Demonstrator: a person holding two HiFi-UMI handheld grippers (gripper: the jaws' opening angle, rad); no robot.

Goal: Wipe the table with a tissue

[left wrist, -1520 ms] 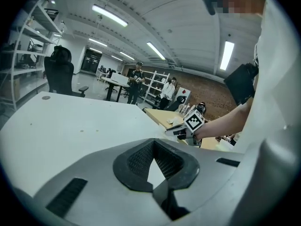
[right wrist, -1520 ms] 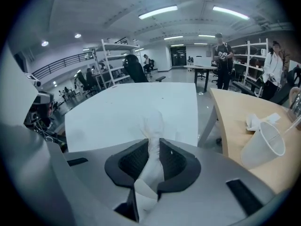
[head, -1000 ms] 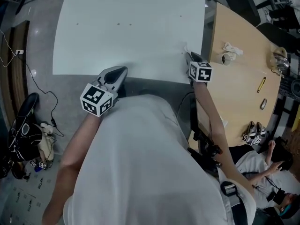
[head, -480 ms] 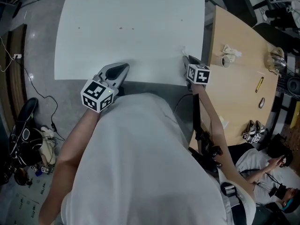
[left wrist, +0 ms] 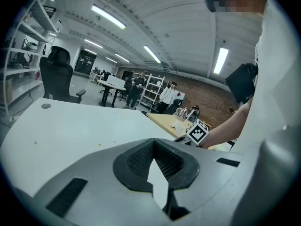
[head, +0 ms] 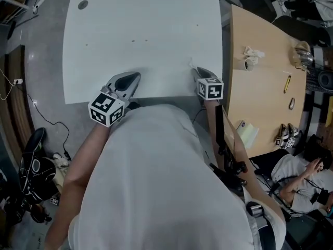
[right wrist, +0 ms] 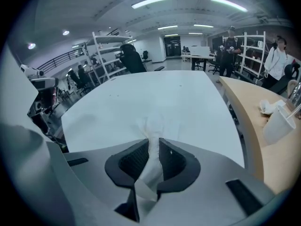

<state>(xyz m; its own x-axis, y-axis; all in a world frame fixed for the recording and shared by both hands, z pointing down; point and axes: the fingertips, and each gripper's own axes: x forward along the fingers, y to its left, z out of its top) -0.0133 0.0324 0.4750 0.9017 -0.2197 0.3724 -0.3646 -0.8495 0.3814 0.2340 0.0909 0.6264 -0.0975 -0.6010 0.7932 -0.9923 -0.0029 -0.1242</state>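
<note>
Closest to me, the person in the white shirt [head: 156,181] leans over the near edge of the white desk [head: 145,14] with a gripper in each hand. The left gripper [head: 135,78] lies over that edge, left of the body, its marker cube toward the person. Its jaws are drawn together at the tips with nothing between them; only a thin sliver of desk shows behind the pads. It stands well apart from the right gripper [head: 197,71], which sits at the near right corner of the same desk. The right jaws are clamped on the tissue [right wrist: 150,164]: a twisted white strip runs up between the pads and its free end fans out just past the tips, over the desk top. Whether that end presses on the surface I cannot tell.

Farther out, the white top carries a few small dark specks [head: 134,40] near its middle.

To the right, touching the white desk's side, stands a wooden desk [head: 265,103]. On it lie a pale yellow pad [head: 250,134] near its front, a yellow pen [head: 286,84] farther right, and a white cup [head: 248,64] with a crumpled tissue [head: 254,52] just beside it. A seated person [head: 296,186] is at the near right.

Beyond the desks are a black office chair [right wrist: 131,59], white shelving [right wrist: 106,51] and people standing [right wrist: 277,55] at the back of the room
</note>
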